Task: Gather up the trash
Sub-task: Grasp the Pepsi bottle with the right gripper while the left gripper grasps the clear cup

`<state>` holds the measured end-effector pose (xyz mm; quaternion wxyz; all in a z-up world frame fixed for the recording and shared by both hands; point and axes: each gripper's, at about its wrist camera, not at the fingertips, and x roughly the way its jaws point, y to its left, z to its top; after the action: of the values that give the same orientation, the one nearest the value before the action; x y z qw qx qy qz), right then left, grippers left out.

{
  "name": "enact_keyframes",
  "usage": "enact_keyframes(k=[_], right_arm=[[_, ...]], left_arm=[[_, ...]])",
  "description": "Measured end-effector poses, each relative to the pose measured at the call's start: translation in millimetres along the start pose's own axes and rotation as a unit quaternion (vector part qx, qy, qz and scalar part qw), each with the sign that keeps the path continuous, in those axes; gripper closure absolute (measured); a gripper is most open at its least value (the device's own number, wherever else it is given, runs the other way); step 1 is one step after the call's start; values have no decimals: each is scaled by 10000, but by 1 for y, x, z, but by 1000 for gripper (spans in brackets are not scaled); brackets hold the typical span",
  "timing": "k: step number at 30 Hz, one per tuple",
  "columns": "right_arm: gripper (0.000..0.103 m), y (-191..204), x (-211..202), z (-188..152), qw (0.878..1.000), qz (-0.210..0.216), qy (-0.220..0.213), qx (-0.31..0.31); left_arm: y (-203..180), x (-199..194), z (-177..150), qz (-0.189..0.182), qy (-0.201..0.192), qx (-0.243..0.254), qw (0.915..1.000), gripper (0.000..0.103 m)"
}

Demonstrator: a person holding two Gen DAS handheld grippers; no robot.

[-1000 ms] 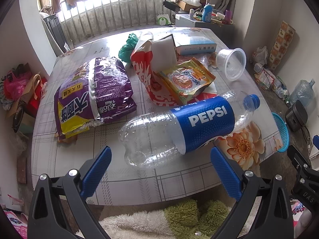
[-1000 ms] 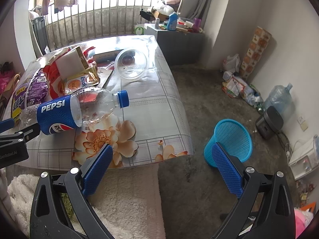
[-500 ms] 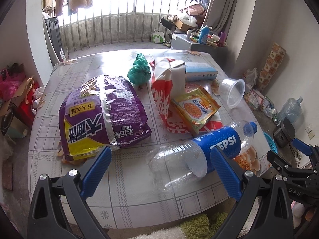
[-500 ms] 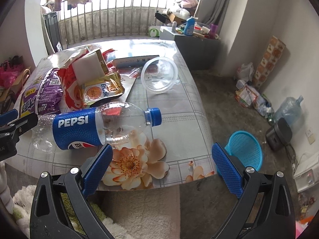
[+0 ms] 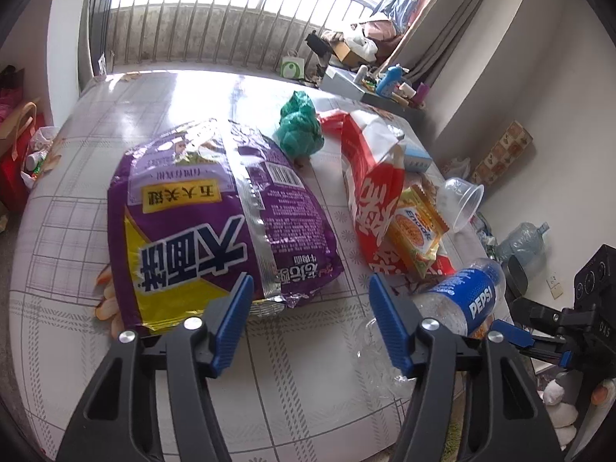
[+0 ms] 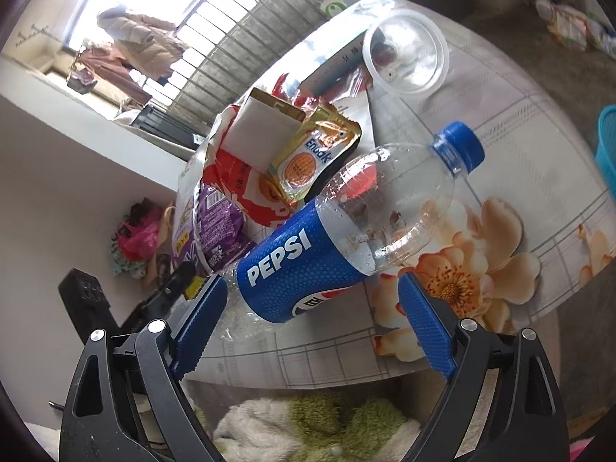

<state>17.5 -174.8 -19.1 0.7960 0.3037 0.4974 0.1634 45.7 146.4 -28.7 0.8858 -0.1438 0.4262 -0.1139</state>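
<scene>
- The left gripper (image 5: pixel 310 319), low in the frame's centre, has just been narrowing its jaws to about half width; nothing sits between them but bare table (image 5: pixel 115 123).
- A big purple snack bag (image 5: pixel 215 227) lies just beyond its left finger.
- The right gripper (image 6: pixel 308 323) stands wide, its jaws having just closed slightly, either side of the empty Pepsi bottle (image 6: pixel 308 258) lying mid-frame, pads not pressing it.
- A blue basket (image 6: pixel 607 146) shows at the right edge.

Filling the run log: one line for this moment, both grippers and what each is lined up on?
left gripper: open, closing, at purple bag edge | right gripper: open, closing, around Pepsi bottle, not gripped | table
</scene>
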Motion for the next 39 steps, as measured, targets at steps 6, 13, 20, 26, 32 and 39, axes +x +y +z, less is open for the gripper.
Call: enact_keyframes(k=[6, 13, 20, 26, 32, 39], right_arm=[[20, -15, -1, 3, 9971, 367, 114, 654], [39, -35, -2, 5, 9937, 460, 118, 1015], [46, -61, -20, 3, 9917, 533, -26, 1167], [46, -78, -44, 6, 9931, 210, -299, 1113], [46, -93, -61, 21, 9935, -241, -636, 908], [46, -97, -55, 54, 9932, -600, -876, 477]], left_arm=[[-16, 16, -15, -681, 650, 188, 9954, 57], [-56, 27, -32, -1033, 981, 711, 9872, 58], [-86, 29, -34, -1059, 992, 1101, 9833, 59], [-101, 29, -19, -952, 802, 1200, 9849, 59], [-132, 39, 18, -874, 450, 1517, 9835, 59], [-193, 90, 65, -650, 199, 1929, 9789, 58]])
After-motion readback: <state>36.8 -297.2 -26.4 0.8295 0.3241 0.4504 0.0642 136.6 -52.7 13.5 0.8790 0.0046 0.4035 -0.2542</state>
